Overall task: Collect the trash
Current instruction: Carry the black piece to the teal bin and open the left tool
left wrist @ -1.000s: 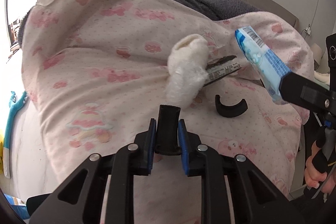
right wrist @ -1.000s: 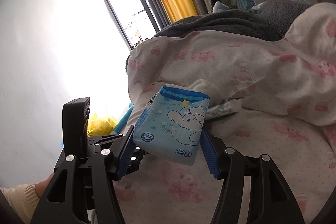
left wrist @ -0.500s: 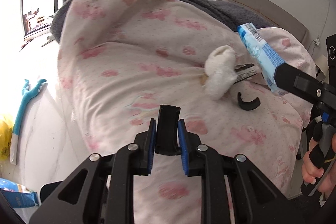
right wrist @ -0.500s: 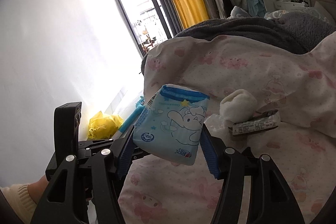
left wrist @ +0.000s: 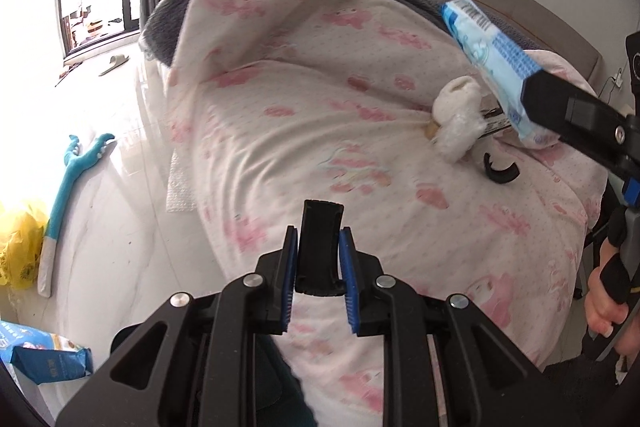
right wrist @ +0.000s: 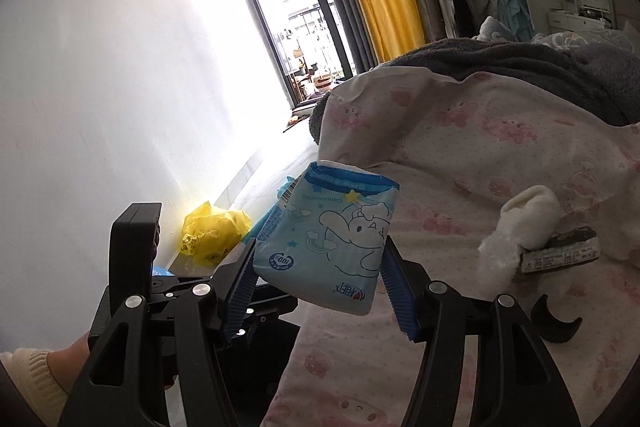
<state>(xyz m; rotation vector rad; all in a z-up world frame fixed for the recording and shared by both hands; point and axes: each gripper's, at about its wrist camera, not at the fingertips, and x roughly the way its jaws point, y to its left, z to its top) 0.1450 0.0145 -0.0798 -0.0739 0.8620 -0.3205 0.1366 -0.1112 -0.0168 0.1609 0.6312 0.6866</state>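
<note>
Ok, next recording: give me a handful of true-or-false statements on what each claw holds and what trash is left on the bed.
1. The right claw grips a blue tissue pack. True.
2. The left claw is empty. False: it is shut on a black curved piece.
3. A white wad lies on the pink quilt. True.
4. The yellow bag lies on the bed. False: it sits on the floor by the wall.

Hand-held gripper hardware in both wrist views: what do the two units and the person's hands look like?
Both units match: the left hand-held gripper and right hand-held gripper have black angular linkages with silver screws and blue ribbed finger pads. A cream knit cuff covers the left wrist. The right hand, bare-skinned, wraps a black grip.
</note>
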